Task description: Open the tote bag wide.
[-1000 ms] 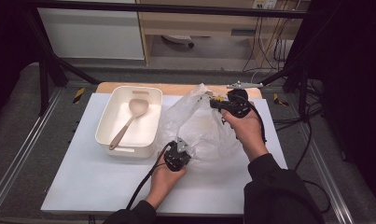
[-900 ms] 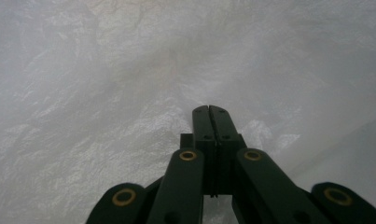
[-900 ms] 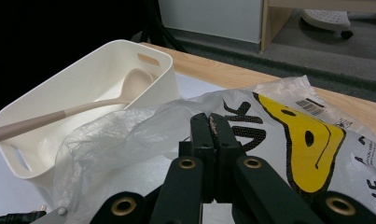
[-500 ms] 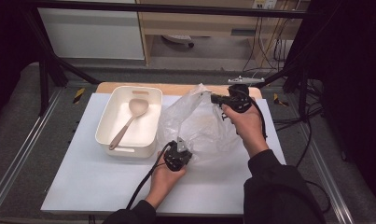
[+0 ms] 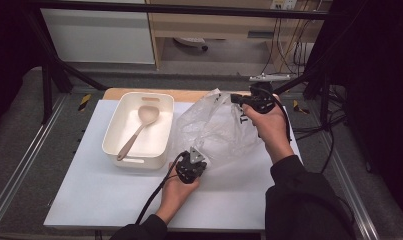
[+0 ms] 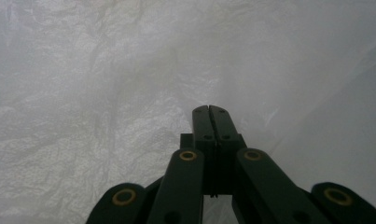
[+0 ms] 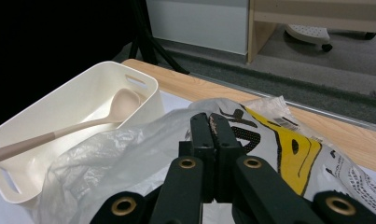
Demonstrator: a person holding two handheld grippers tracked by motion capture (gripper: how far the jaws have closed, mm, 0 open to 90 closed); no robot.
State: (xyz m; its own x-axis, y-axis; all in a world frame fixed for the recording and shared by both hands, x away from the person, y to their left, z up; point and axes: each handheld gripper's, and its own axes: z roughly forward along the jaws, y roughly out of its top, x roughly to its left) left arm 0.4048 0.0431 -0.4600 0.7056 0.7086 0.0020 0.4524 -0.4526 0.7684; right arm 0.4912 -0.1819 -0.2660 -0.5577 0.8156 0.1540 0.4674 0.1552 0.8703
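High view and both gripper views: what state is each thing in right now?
Plastic bag: crumpled, pinched by both grippers, one edge lifted.
Left gripper: shut on bag.
Right gripper: shut on bag.
Tub: upright, open-topped.
Spoon: lying inside tub.

A crumpled plastic bag (image 5: 216,127) fills the middle of the white table (image 5: 104,200) between the two hands, with a cream bin (image 5: 139,131) holding a spoon (image 5: 137,131) just beside it at left, while the near-left tabletop lies bare for passage.
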